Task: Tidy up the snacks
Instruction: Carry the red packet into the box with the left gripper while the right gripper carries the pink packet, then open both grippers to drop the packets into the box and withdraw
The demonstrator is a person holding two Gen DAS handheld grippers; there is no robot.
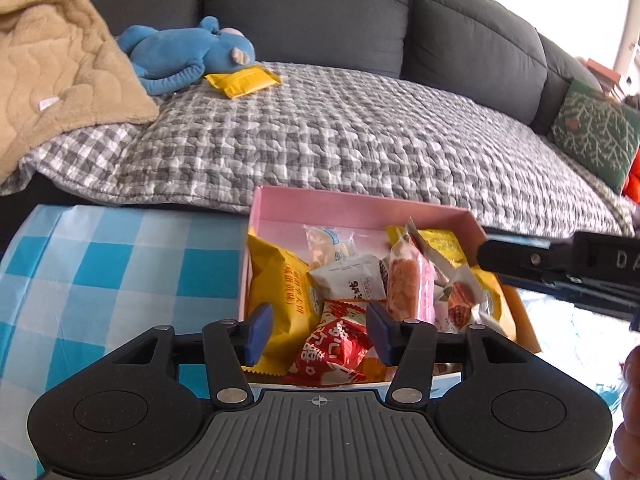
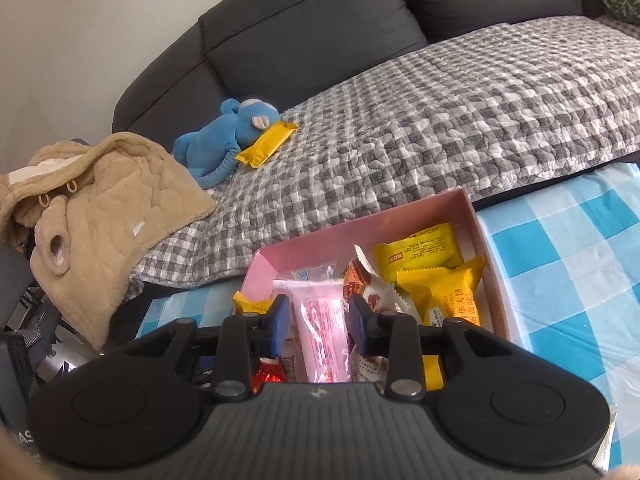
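From the left wrist view, I have the left gripper (image 1: 318, 332) over the near end of the pink box (image 1: 360, 206) on the counter, jaws apart above the red snack packet (image 1: 332, 350) and clamped on nothing, likely a release. From the right wrist view, my right gripper (image 2: 318, 322) straddles the pink packet (image 2: 320, 332), jaws slightly apart; one yellow packet (image 2: 267, 145) remains on the sofa by the blue plush toy (image 2: 224, 136).

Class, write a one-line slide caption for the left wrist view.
Left gripper open above a red snack packet in the pink box of snacks.
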